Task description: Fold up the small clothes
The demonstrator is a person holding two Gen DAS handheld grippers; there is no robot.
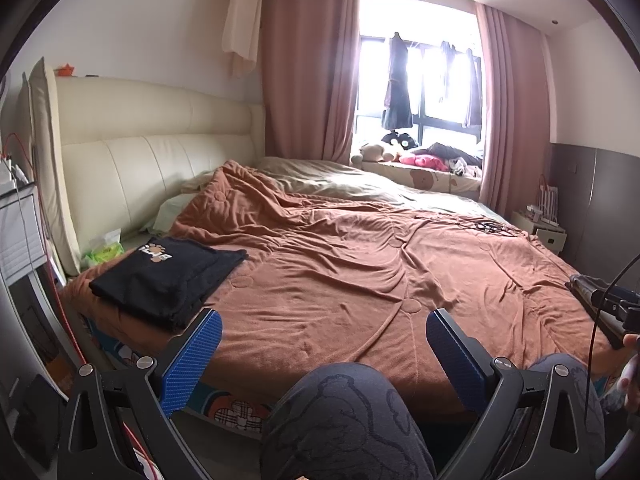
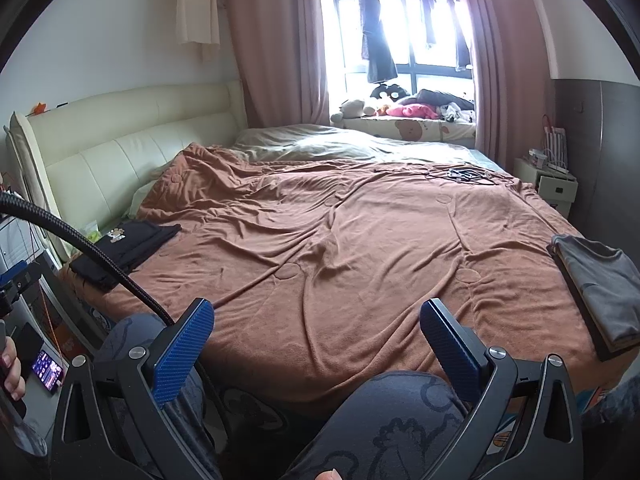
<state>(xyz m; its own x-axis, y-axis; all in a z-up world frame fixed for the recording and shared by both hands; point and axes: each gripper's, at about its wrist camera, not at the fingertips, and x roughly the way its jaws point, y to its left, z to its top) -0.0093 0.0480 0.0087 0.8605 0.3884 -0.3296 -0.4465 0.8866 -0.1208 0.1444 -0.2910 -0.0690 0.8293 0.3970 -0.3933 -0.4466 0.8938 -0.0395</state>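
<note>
While both tools, the left tool [image 1: 324,344] and right tool [image 2: 318,334], are hovering spread and empty, the grey garment [image 2: 600,284] is lying at the bed's [image 2: 320,240] right edge, best pinched by its near corners.

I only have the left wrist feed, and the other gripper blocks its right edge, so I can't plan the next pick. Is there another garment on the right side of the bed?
Observer: Yes, a grey garment lies folded flat at the right edge of the brown blanket.
Operator: Is the right gripper holding anything?
Observer: No. The right gripper is open with nothing between its fingers, above the person's knee.
Operator: Anything under the grey piece?
Observer: A darker flat layer shows along its near edge. I cannot tell what it is.
</note>
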